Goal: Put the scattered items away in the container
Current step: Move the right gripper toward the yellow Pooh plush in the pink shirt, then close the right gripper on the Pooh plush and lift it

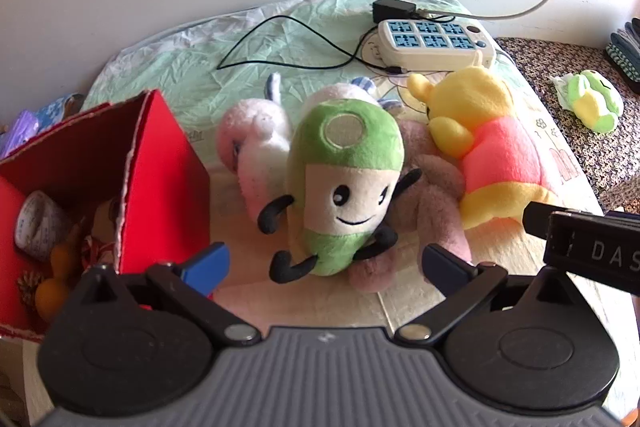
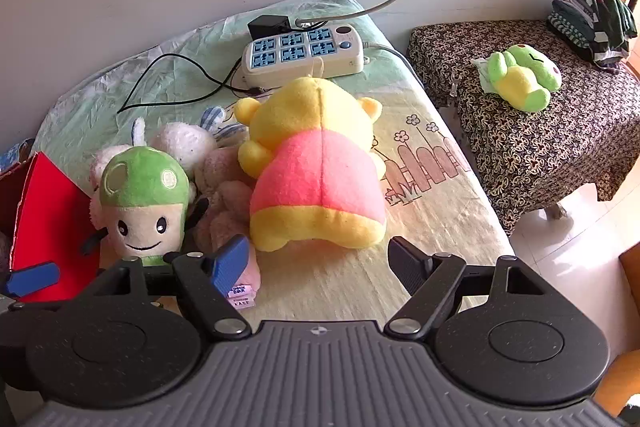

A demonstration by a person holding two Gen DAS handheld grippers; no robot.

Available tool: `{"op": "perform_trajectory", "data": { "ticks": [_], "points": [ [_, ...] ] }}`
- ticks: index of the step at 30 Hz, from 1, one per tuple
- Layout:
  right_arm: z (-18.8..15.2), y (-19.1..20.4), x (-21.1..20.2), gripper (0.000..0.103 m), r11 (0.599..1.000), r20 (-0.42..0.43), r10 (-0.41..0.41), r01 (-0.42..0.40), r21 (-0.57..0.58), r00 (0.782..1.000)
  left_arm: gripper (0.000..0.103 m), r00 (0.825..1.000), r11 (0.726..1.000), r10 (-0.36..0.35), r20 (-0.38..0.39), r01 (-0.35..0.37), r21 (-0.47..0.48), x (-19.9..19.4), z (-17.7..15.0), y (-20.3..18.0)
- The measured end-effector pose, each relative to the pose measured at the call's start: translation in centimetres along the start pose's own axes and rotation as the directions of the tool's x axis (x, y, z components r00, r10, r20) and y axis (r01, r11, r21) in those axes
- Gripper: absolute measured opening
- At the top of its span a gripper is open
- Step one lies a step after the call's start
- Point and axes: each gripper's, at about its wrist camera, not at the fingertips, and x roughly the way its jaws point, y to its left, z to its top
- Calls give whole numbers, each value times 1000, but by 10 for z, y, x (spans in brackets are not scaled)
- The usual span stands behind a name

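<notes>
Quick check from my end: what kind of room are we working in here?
Most likely a home bedroom or child's room. Plush toys such as the yellow bear lie on a cartoon-print sheet, a power strip sits by the wall, and folded clothes are stacked on a cloth-covered side table.

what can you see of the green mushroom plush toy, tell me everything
The green mushroom plush looks like soft fleece: a green cap with pale round spots, a cream face with black eyes and a stitched smile, a green lower body and thin black arms and legs. It stands roughly upright on the table, facing the grippers, right of the red box. It leans against the white and pink plush toys behind it. No gripper touches it.
</notes>
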Motion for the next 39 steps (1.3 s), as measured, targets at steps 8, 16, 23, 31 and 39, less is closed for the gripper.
{"op": "perform_trajectory", "data": {
  "ticks": [8,16,23,31,39],
  "points": [
    [-2,-4,0,79,999,15,-36,37,-9,999,102,999,1000,-8,-41,8,7,9,0,0],
    [15,-8,9,79,997,-16,14,-15,-74,1000,102,998,999,37,-54,-39,-36,11,7,-7],
    [32,-24,16,79,992,-15,72,-73,-100,997,102,995,996,72,-66,-75,-55,13,10,-19],
    [45,-40,27,80,984,-35,124,-128,-126,992,102,994,994,92,-54,-95,-61,10,15,-36],
    [76,-71,41,81,983,-24,156,-158,-93,987,102,989,989,-129,71,124,75,-17,22,-75]
  ]
}}
